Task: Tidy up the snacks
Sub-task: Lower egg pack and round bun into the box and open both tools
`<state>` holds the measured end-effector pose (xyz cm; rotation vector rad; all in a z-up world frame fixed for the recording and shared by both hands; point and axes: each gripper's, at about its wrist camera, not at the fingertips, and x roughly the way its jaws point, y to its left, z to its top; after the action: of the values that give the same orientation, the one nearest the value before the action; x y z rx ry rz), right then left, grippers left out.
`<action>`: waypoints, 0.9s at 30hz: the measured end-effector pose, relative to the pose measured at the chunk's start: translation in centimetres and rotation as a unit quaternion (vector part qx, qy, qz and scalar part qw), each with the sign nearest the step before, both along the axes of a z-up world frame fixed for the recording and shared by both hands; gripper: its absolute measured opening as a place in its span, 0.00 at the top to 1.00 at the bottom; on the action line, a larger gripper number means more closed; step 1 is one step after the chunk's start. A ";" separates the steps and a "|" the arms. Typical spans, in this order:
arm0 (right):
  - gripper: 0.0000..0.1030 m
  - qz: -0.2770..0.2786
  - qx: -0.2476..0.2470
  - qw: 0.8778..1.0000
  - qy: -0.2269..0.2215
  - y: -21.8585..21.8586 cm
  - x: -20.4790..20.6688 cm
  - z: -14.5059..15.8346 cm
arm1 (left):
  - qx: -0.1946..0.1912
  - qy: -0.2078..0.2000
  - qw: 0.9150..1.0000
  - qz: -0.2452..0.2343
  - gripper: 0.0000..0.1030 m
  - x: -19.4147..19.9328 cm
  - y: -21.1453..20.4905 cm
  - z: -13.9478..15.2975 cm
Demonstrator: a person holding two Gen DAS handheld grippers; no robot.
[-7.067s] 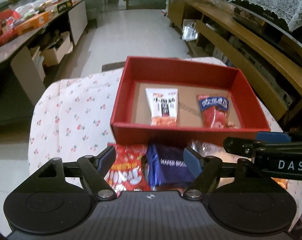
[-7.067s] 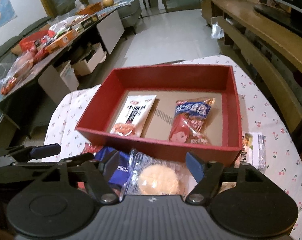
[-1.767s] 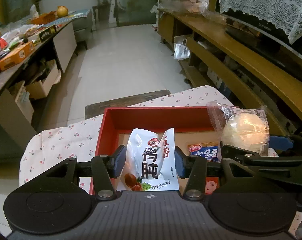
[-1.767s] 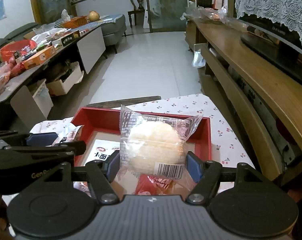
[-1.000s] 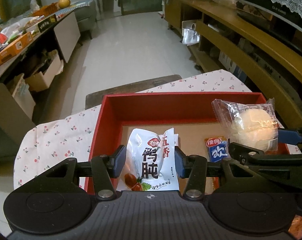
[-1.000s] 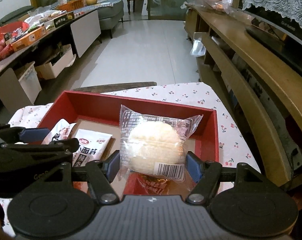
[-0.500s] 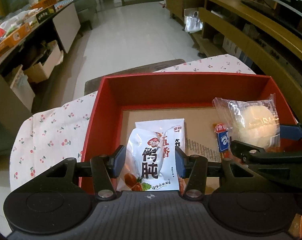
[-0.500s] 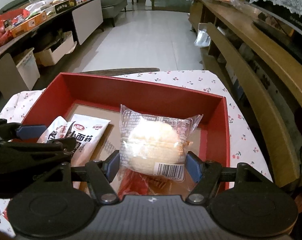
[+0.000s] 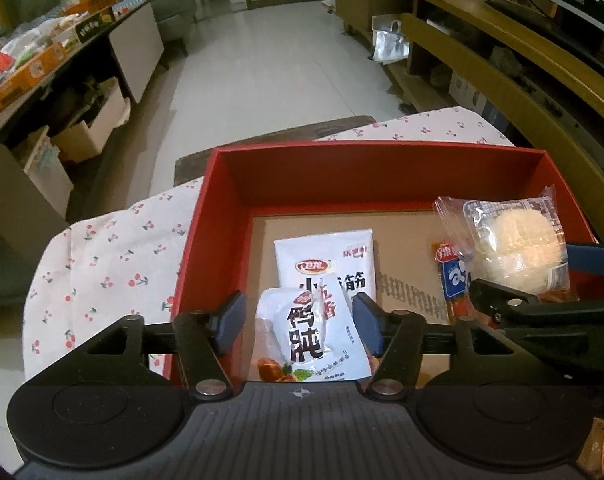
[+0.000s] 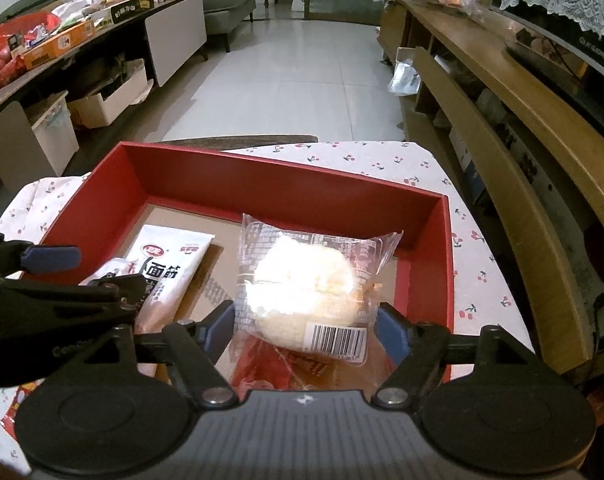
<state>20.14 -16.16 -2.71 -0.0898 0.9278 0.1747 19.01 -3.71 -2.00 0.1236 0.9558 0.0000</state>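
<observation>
My left claw (image 9: 298, 322): just opening, pouch (image 9: 311, 336) loose between pads. Right claw (image 10: 303, 330): opening around bun (image 10: 302, 292); contact unclear. Red packet (image 10: 286, 368) beneath mostly hidden.

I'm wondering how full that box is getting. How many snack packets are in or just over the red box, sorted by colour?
White: 2, the flat packet and the pouch
Clear wrap with a round cake: 1
Red-and-blue packet: 1
Total: 4, all within the rim of the red box
</observation>
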 end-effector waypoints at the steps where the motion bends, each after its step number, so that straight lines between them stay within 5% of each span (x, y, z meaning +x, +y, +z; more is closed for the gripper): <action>1: 0.25 0.000 0.001 1.000 -0.001 -0.1 0.0 0.1 | -0.001 -0.001 1.000 0.001 0.32 0.0 0.1 0.1; 27: 0.18 -0.040 0.049 0.998 -0.031 -3.0 -4.9 3.5 | -0.043 -0.019 0.999 -0.011 0.23 -4.2 0.9 2.9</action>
<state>15.21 -19.18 0.84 0.0315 0.8579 0.1417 14.85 -2.77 0.90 0.0547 0.9153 -0.0583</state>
